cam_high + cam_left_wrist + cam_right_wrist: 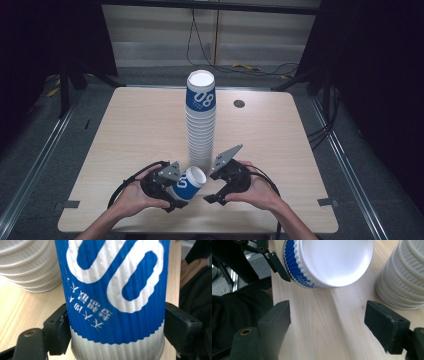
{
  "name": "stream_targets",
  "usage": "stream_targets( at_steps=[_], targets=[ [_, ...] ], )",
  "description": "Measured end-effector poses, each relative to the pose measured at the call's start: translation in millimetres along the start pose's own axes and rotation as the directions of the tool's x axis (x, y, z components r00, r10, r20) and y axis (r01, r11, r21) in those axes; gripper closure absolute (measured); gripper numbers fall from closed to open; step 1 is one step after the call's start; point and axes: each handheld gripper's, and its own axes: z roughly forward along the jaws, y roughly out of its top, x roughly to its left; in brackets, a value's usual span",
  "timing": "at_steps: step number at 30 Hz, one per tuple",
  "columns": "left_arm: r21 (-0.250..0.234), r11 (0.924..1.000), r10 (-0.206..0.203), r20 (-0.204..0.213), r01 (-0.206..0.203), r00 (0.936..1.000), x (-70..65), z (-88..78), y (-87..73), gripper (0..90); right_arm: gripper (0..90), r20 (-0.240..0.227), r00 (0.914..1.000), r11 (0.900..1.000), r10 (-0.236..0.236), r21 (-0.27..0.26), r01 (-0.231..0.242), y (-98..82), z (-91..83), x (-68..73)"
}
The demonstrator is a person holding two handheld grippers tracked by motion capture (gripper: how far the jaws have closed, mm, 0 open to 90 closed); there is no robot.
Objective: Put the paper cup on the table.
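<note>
Paper cup (188, 184), blue and white with ribbed sides, lies tilted in the left gripper (161, 184) near the front edge of the table (135, 125). In the left gripper view the two black jaws press on both sides of the cup (112, 300), close to its white lower band, so this gripper is closed on it. The printed number and small characters look upside down there. In the high view the white flat end of the cup points up and to the right, toward the right gripper (225, 182). A tall stack of cups (201, 120) of the same kind stands upright in the middle of the table, just behind both grippers; its top cup shows the blue label. The right gripper is held by the right hand (257, 190) and is just beside the cup, not touching it. In the right gripper view its jaws stand wide apart with nothing between them, only bare wood, and the round white end of the cup (332, 261) is ahead of them, with the base of the stack (402, 280) at the right. A small dark round hole (239, 104) is in the tabletop, right of the stack.
</note>
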Motion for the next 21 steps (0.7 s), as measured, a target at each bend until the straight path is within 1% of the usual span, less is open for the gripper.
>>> stream_targets(
  at_steps=[2, 3, 4, 5, 6, 7, 8, 10, 11, 12, 13, 14, 15, 16, 18, 19, 21],
  targets=[
    [0.02, 0.9996, 0.017, -0.001, -0.017, 0.9999, -1.3, -0.5, 2.7, 19.0, 21.5, 0.001, 1.0, 1.0, 0.001, 0.02, -0.001, 1.2, -0.9, -0.3],
    [0.017, 0.9995, 0.025, -0.017, -0.025, 0.9995, -2.1, -1.9, 5.1, 19.0, 22.0, -0.007, 1.0, 1.0, -0.003, 0.024, 0.004, 1.7, -0.4, -1.1],
    [-0.003, 0.9997, 0.025, -0.036, -0.026, 0.999, -2.4, -3.3, 7.0, 19.0, 21.9, -0.001, 1.0, 0.999, -0.008, 0.036, 0.008, 2.3, 0.1, -1.4],
    [-0.016, 0.9996, 0.022, -0.033, -0.022, 0.9992, -2.3, -4.2, 8.2, 19.1, 22.0, 0.001, 0.9999, 0.999, -0.013, 0.045, 0.013, 2.8, 0.3, -1.5],
    [-0.021, 0.9995, 0.024, -0.021, -0.025, 0.9995, -2.0, -4.6, 9.9, 19.0, 22.3, -0.002, 0.9999, 0.999, -0.016, 0.049, 0.016, 3.1, 0.7, -1.8],
    [-0.013, 0.9993, 0.034, -0.023, -0.034, 0.9992, -2.4, -4.0, 11.4, 19.1, 23.4, 0.003, 0.9997, 0.998, -0.024, 0.062, 0.023, 3.3, 1.7, -1.7],
    [0.018, 0.998, 0.062, -0.022, -0.061, 0.9979, -3.2, -3.2, 13.9, 19.0, 23.5, 0.002, 0.9994, 0.997, -0.036, 0.064, 0.035, 3.1, 2.2, -1.9],
    [0.027, 0.998, 0.058, -0.02, -0.058, 0.9981, -4.3, -2.7, 14.4, 19.1, 23.3, 0.005, 0.9993, 0.998, -0.037, 0.06, 0.037, 2.4, 2.2, -1.8],
    [0.037, 0.9972, 0.066, -0.011, -0.066, 0.9978, -4.8, -1.4, 15.2, 19.1, 23.3, 0.005, 0.9996, 0.998, -0.029, 0.06, 0.029, 1.5, 2.0, -1.6],
    [0.054, 0.9953, 0.08, -0.002, -0.08, 0.9968, -5.0, 0.2, 16.0, 19.1, 23.2, 0.005, 0.9994, 0.998, -0.034, 0.061, 0.034, 0.6, 3.0, -2.0],
    [0.065, 0.9938, 0.091, -0.009, -0.09, 0.9958, -5.7, 1.7, 16.8, 19.0, 21.9, 0.01, 0.9995, 0.997, -0.029, 0.077, 0.029, -0.4, 4.5, -1.5],
    [0.071, 0.9927, 0.099, -0.009, -0.098, 0.9951, -6.0, 3.1, 17.6, 19.0, 21.9, 0.01, 0.9995, 0.997, -0.029, 0.077, 0.029, -0.4, 4.5, -1.5],
    [0.069, 0.993, 0.097, -0.018, -0.096, 0.9951, -6.9, 4.9, 18.2, 19.0, 21.7, 0.009, 0.9993, 0.996, -0.036, 0.085, 0.036, -0.5, 5.5, -1.7],
    [0.077, 0.9922, 0.1, -0.021, -0.098, 0.9947, -6.3, 4.9, 19.1, 19.1, 20.5, 0.006, 0.9992, 0.995, -0.041, 0.087, 0.04, -0.5, 7.1, -1.3],
    [0.069, 0.9932, 0.095, -0.017, -0.094, 0.9953, -5.9, 5.6, 20.2, 19.0, 18.5, -0.001, 0.999, 0.994, -0.046, 0.096, 0.045, 0.1, 10.2, -0.9],
    [0.071, 0.9927, 0.099, -0.015, -0.097, 0.995, -5.4, 5.4, 20.8, 19.0, 17.9, 0.001, 0.9987, 0.994, -0.05, 0.098, 0.05, 0.4, 11.9, -0.8],
    [0.083, 0.991, 0.107, -0.014, -0.106, 0.9942, -5.5, 6.0, 21.3, 19.1, 17.9, -0.007, 0.999, 0.995, -0.044, 0.09, 0.045, 0.9, 14.3, -0.5]
  ],
)
